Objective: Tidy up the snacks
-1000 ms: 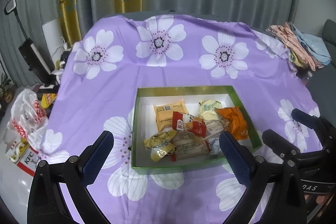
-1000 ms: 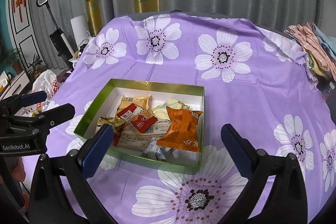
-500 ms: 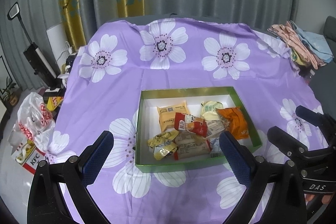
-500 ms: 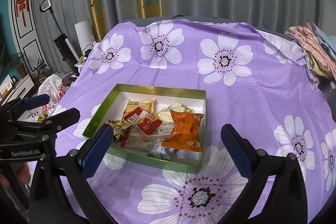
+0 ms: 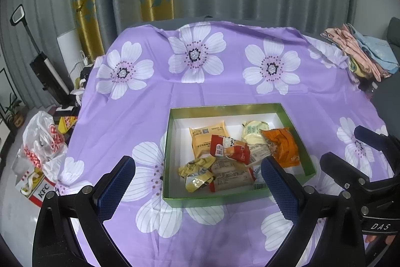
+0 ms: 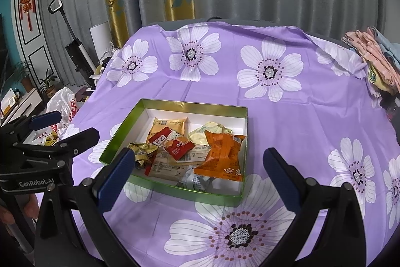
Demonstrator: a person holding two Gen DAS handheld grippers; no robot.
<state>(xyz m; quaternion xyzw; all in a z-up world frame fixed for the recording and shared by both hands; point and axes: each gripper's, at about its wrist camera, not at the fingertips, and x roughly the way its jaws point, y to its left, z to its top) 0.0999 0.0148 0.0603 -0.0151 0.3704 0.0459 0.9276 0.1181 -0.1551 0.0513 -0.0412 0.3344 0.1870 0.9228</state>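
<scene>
Sitting at lower centre of both views, the green box [image 5: 295,131] on the purple flowered counter [image 5: 225,91] holds the snacks: an orange packet [image 6: 222,154], a red packet [image 5: 228,148], a yellow packet [image 5: 207,137] and crumpled gold wrappers [image 5: 197,173]. Left claw [image 5: 197,184] and right claw [image 6: 200,179] both hang released and empty above the near edge of the box, touching nothing.

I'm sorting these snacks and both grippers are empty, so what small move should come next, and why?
Probably lower the right gripper toward the orange packet. It lies on top of the pile, at the near right of the green box, and both grippers are open, holding nothing.
</scene>
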